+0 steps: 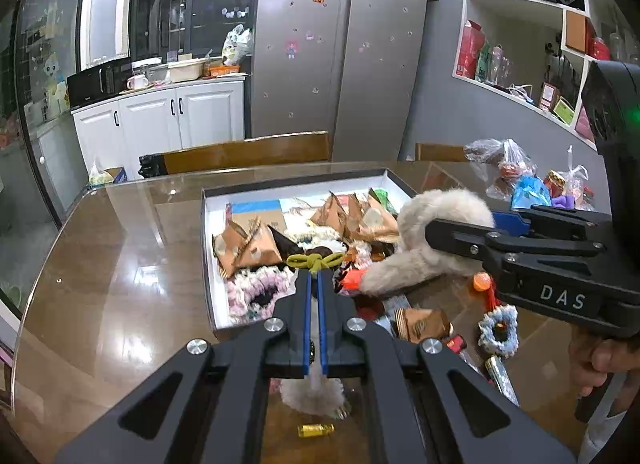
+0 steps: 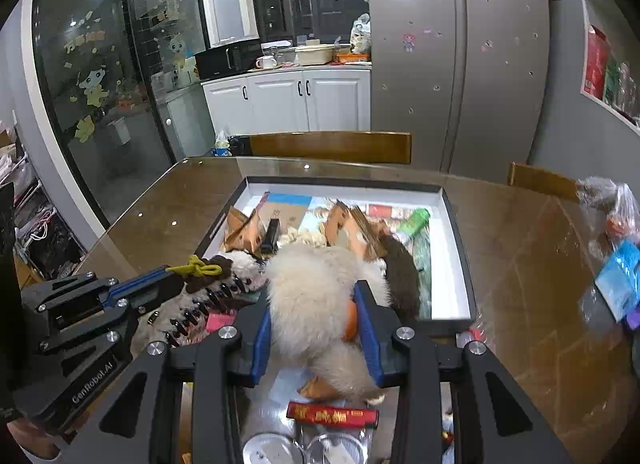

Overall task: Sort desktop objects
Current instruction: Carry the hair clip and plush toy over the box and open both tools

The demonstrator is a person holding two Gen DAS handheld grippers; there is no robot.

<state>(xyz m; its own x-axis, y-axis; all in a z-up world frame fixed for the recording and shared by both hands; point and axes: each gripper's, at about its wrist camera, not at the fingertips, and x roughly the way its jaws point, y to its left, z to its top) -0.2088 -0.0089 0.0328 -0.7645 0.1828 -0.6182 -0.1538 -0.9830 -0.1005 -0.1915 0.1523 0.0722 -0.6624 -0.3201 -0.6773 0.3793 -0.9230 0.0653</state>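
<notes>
Your right gripper (image 2: 316, 328) has its blue pads pressed into the sides of a fluffy cream-white plush hair claw (image 2: 316, 304), held above the near edge of the shallow white-lined box with a dark rim (image 2: 452, 232). In the left wrist view the same plush claw (image 1: 420, 240) curls out of the right gripper (image 1: 436, 232) just past the box's near right corner (image 1: 400, 183).

Your left gripper (image 1: 316, 284) is nearly closed, its blue pads pinching a small olive-green knotted cord tie (image 1: 314, 262) at the tips; from the right wrist view that tie (image 2: 198, 266) sits against a dark brown fuzzy piece (image 2: 212, 276), and you cannot tell whether the two are joined. The left gripper (image 2: 168, 274) hangs over the near left part of the box.

Inside the box lie brown triangular paper packets (image 1: 248, 246), a pink-and-white fuzzy scrunchie (image 1: 260, 292) and a green wrapped packet (image 2: 416, 221).

On the glass-topped wooden table (image 1: 120, 264), near you, sit a blue crocheted ring (image 1: 498, 330), a red stick with gold lettering (image 2: 332, 416), a small gold-wrapped piece (image 1: 314, 430) and clear plastic bags of goods (image 1: 520, 179) at the far right.
</notes>
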